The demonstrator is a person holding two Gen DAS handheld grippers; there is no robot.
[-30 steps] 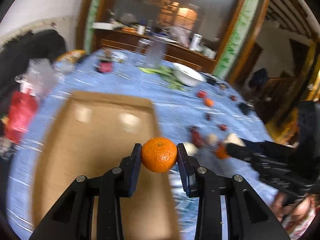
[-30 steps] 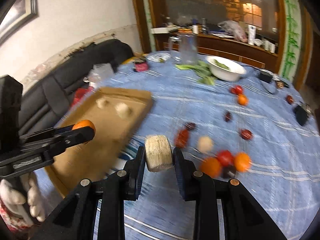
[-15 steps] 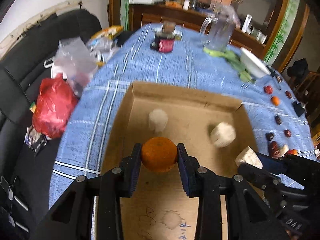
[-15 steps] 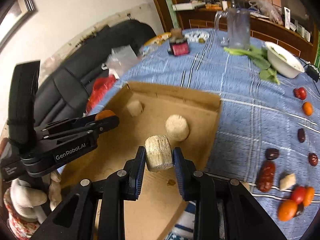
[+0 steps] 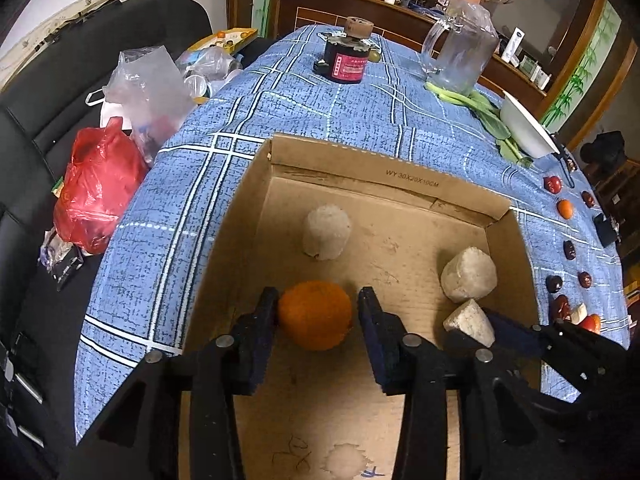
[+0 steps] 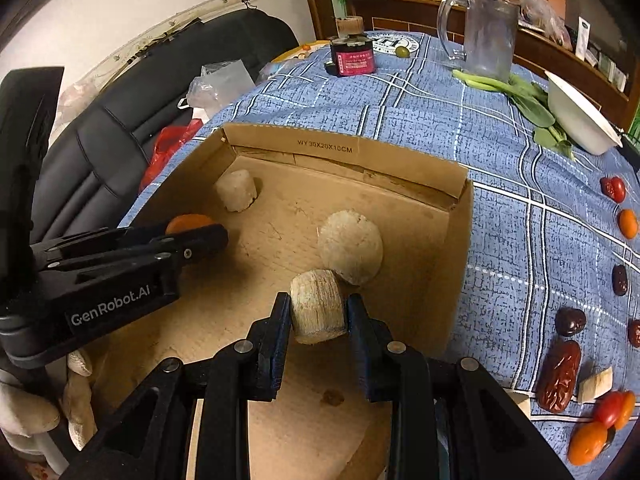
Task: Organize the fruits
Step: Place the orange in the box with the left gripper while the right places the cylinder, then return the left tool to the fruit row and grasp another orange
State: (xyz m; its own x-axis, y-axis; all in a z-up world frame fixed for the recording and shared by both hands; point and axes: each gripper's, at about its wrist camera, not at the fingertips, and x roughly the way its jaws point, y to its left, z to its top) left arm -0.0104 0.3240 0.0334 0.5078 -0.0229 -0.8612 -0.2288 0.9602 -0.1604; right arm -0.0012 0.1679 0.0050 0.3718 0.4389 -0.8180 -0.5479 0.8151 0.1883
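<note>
Your left gripper [image 5: 316,316] has just loosened around the orange [image 5: 315,314] in the cardboard box [image 5: 384,178], so it is delivered, while your right gripper [image 6: 318,314] still clamps the pale chunk [image 6: 318,311].

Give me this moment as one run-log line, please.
left gripper: orange, jaws loosening | right gripper: shut on pale chunk | both over cardboard box

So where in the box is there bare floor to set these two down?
Bare cardboard box floor lies near the stain, behind both grippers, and in the middle between the two pale chunks. The right wall beside the nearer chunk is crowded.
</note>
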